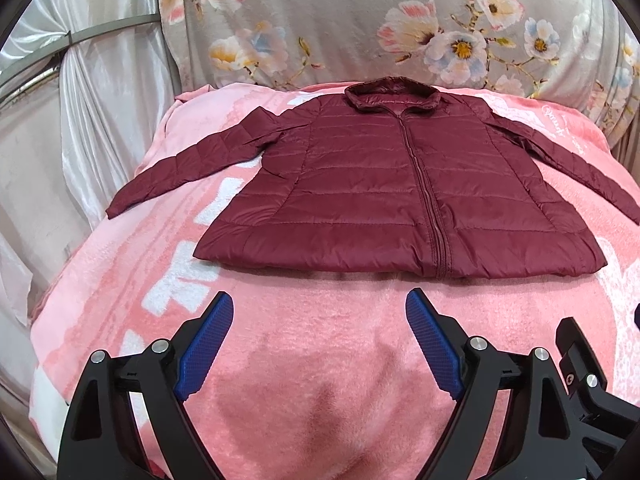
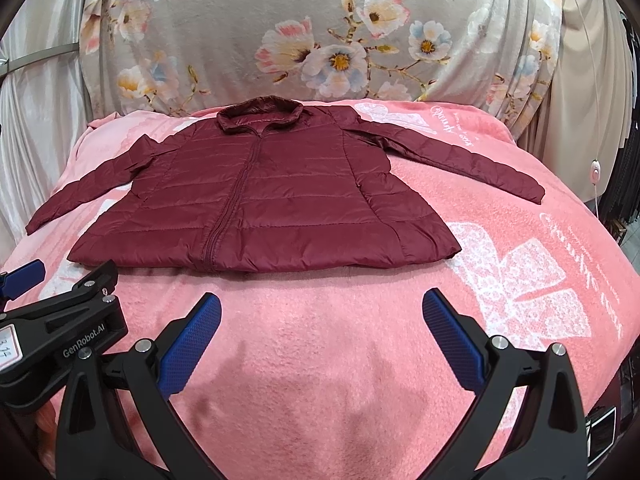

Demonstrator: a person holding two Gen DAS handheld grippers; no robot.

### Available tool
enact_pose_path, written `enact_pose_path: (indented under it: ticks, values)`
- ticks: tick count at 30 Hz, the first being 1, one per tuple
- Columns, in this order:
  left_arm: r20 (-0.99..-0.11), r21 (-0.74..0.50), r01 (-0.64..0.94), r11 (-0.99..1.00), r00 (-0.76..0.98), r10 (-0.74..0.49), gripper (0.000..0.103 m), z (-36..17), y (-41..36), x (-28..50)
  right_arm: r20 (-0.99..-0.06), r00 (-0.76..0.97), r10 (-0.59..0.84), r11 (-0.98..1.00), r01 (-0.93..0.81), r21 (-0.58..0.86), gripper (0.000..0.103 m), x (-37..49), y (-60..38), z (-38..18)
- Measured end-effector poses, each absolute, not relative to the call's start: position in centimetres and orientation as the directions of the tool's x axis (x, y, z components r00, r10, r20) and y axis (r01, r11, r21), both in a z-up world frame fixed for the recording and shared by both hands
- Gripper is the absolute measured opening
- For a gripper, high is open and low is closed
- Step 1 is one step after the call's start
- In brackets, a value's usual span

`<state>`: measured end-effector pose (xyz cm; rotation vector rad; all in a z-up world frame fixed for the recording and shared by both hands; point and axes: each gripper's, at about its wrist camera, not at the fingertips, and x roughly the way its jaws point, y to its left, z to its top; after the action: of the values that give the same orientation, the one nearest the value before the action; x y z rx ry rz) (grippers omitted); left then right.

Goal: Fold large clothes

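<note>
- Jacket (image 1: pixel 384 184), dark red and quilted, lying flat and face up on pink blanket (image 1: pixel 304 360), well apart from both grippers.
- Left gripper (image 1: pixel 320 316) hovering over bare blanket just before the hem, jaws standing wide apart, gripping nothing, touching nothing.
- Blue pads (image 1: pixel 208 340) of this gripper facing each other, with only pink cloth showing between them.
- Right gripper (image 2: pixel 322 316) hanging in the same way near the hem, jaws also spread wide, holding nothing, pads (image 2: pixel 452 344) not pressing on any cloth.
- Sitting close beside each other, the left gripper showing at the left edge of the right wrist view.
- Zipper (image 1: pixel 424 184) running closed from collar (image 1: pixel 386 94) down to hem, along the middle of the front.
- Left sleeve (image 1: pixel 180 168) spreading outward and down over the blanket, cuff lying near the blanket's side.
- Right sleeve (image 2: pixel 460 152) stretching out to the other side, lying straight over a white bow print (image 2: pixel 516 276).
- Collar pointing away from the grippers, toward floral fabric (image 1: pixel 360 20) standing behind the blanket.
- Hem lying nearly straight across, slightly puffy, with a little shadow under it.
- Pale curtain (image 1: pixel 80 120) hanging at the left side, beyond the blanket.
</note>
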<state>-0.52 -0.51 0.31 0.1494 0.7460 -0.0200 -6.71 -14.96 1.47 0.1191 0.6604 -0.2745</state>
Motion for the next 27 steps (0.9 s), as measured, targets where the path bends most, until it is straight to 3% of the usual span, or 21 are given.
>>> enact_pose_path:
  ticks: [27]
  values:
    - [-0.665,0.150,0.058,0.987,0.745,0.057,0.084,0.14,-0.34,-0.59,-0.625,0.750,-0.219,0.957,0.290,0.013,0.098,-6.73,-14.74,1.03]
